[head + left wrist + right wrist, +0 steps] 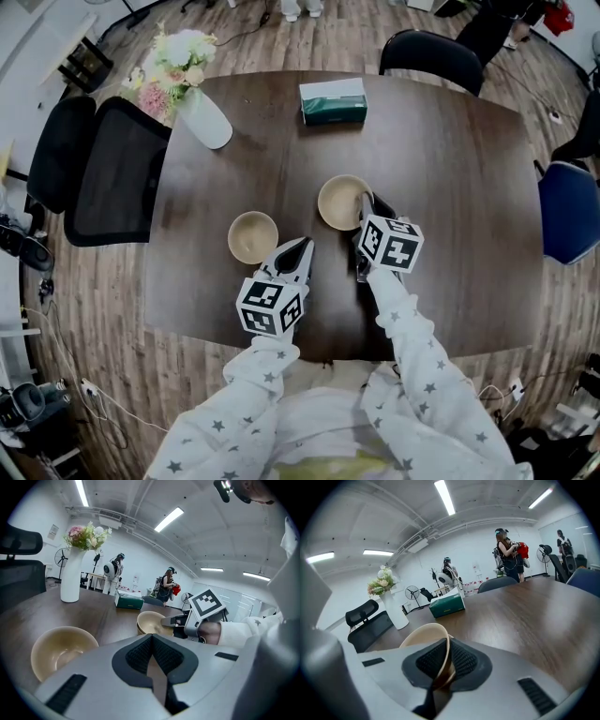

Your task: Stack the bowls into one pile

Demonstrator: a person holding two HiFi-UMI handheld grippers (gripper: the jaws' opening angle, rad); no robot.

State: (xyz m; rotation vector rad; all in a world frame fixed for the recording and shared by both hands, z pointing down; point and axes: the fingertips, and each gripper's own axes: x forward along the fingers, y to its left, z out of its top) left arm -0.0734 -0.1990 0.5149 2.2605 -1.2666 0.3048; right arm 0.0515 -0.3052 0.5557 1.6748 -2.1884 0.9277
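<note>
Your right gripper (pixel 440 663) pinches the bowl (pixel 339 202) by its rim, left gripper (pixel 152 654) closed on nothing; a tilted lift may slip it.

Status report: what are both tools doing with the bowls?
Right tool clamped on rim of right bowl. Left tool shut, empty, near left bowl. Nothing between bowls.

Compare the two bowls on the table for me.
The right bowl is pinched at its rim by the right gripper. The left bowl sits free, with the left gripper beside it, not touching. The right bowl lies farther from the person, the left bowl nearer. Both are beige, round, empty and open side up.
</note>
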